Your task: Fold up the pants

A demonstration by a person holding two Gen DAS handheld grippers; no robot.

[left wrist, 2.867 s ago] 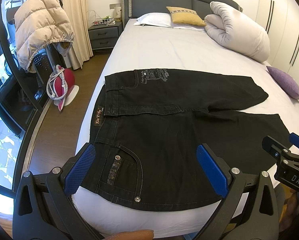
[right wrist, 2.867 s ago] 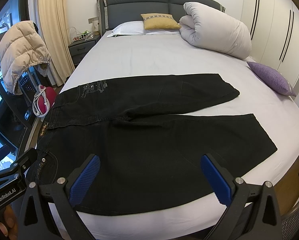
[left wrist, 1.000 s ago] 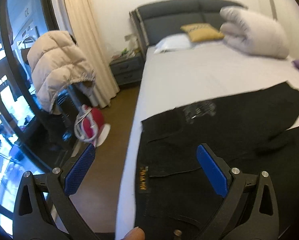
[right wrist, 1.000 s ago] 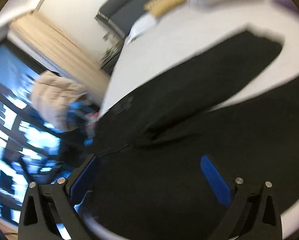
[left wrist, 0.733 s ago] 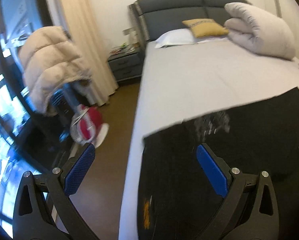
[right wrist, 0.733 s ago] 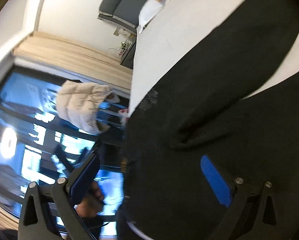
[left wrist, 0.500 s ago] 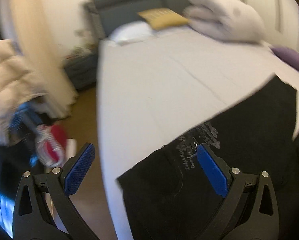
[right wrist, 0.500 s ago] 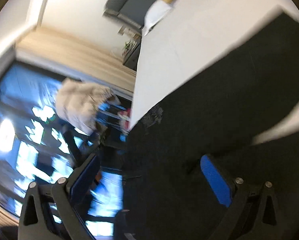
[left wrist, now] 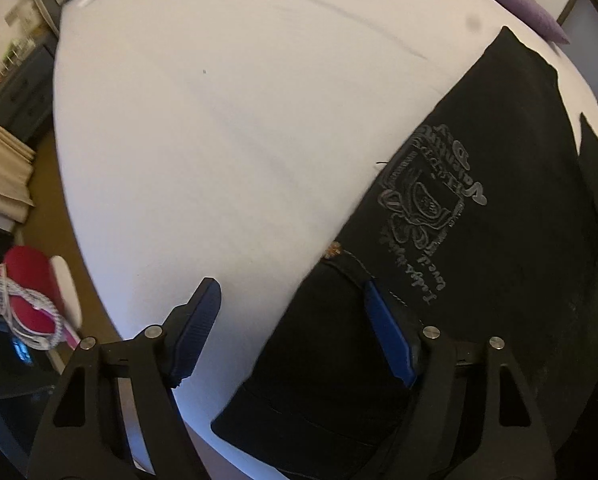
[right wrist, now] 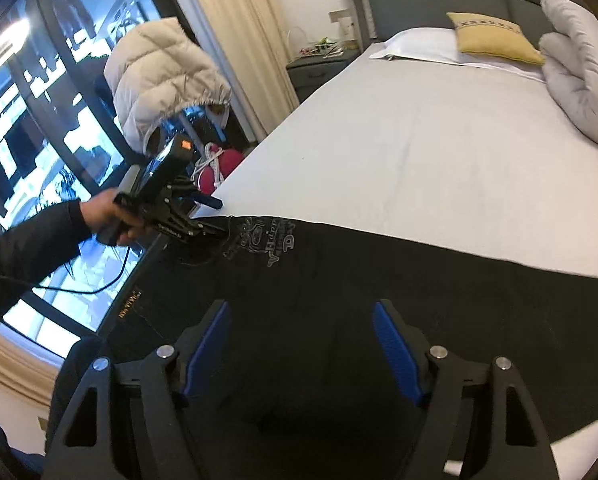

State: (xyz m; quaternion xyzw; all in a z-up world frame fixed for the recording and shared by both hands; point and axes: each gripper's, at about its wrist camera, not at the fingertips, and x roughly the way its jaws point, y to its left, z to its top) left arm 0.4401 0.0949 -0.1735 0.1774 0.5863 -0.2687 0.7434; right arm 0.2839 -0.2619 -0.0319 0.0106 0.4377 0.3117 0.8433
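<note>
Black jeans with a grey printed emblem lie flat on the white bed. My left gripper is open, low over the far corner of the waistband; one finger is over the sheet, the other over the denim. In the right wrist view the left gripper sits at the waistband corner next to the emblem, held by a hand. My right gripper is open and empty, close above the jeans in the seat area.
A beige puffer jacket hangs by the dark window at the left. A red object with white cord is on the floor beside the bed. A yellow cushion, a rolled white duvet and a nightstand are at the headboard end.
Both grippers have moved from the near edge of the bed toward the waistband. The left gripper has dropped down to the far waistband corner. The right gripper has lowered over the seat.
</note>
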